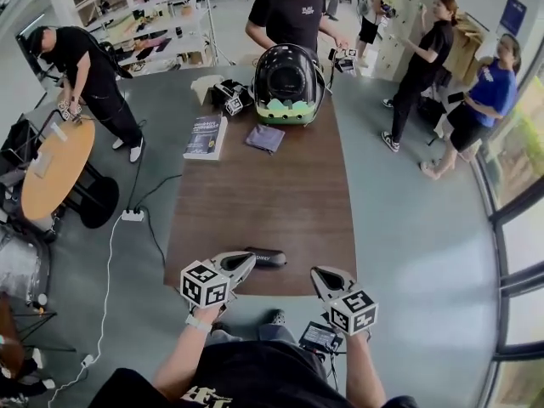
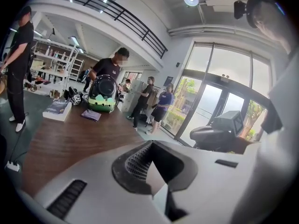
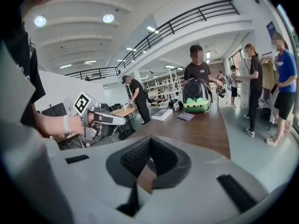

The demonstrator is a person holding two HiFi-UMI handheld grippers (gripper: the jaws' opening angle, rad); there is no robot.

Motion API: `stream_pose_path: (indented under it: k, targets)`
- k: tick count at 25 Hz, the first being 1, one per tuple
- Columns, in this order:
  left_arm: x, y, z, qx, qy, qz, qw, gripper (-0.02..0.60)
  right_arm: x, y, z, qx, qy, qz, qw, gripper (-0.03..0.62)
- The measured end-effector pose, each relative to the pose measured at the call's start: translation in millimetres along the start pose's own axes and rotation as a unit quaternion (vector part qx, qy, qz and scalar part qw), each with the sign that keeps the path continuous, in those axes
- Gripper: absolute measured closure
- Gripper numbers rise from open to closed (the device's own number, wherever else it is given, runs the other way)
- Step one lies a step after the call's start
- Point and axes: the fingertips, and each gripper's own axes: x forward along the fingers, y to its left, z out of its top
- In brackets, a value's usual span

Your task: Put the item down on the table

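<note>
- The item (image 1: 270, 258), a dark oblong thing too small to identify, lies flat on the bench (image 1: 255, 202) close to its near edge.
- Left gripper (image 1: 245, 262): clenched and empty. Its own view shows the jaws together with nothing between them. In the head view its tip is just beside the item's left end; contact cannot be confirmed.
- Right gripper (image 1: 320, 275): likewise clenched on nothing, near the bench's front edge and apart from the item.
- Judgement: the put-down appears complete, and only drawing the hands clear remains.
- The bench is dark brown wood. Its far end carries a domed black carrier with a green base (image 1: 289, 83), a book (image 1: 206, 136) and a folded purple cloth (image 1: 265, 138).
- The room has a grey floor (image 1: 408, 228) with a power strip (image 1: 133, 215) on it. Several people stand around, and glazed doors are at the right.
</note>
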Motion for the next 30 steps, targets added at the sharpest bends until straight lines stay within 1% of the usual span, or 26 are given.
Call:
stream_pose_path:
  k: [6, 16, 19, 24, 30]
  targets:
    - [-21.0, 6.6, 14.9, 0.02, -0.018, -0.025, 0.9993, 0.575, 11.8, 28.1, 21.7, -0.015, -0.018, -0.017, 1.0, 0.606]
    - [-94.9, 19.1, 11.2, 0.032, -0.038, -0.057, 0.9972, 0.575, 44.8, 122.9, 24.2, -0.027, -0.02, -0.026, 0.999, 0.606]
    - [-118.4, 22.2, 4.7, 0.036, -0.038, -0.064, 0.9966, 0.575, 52.0, 148.8, 22.4, -0.027, -0.022, -0.032, 0.999, 0.606]
    - [-159.9, 26.1, -16.6, 0.034, -0.039, -0.07, 0.9962, 0.575, 58.9, 192.1, 11.9, -0.027, -0.024, -0.039, 0.999, 0.606]
    - [-211.2, 23.7, -37.6, 0.035, -0.045, -0.077, 0.9954, 0.575, 60.6, 239.4, -5.6, -0.032, -0.012, -0.051, 0.998, 0.606]
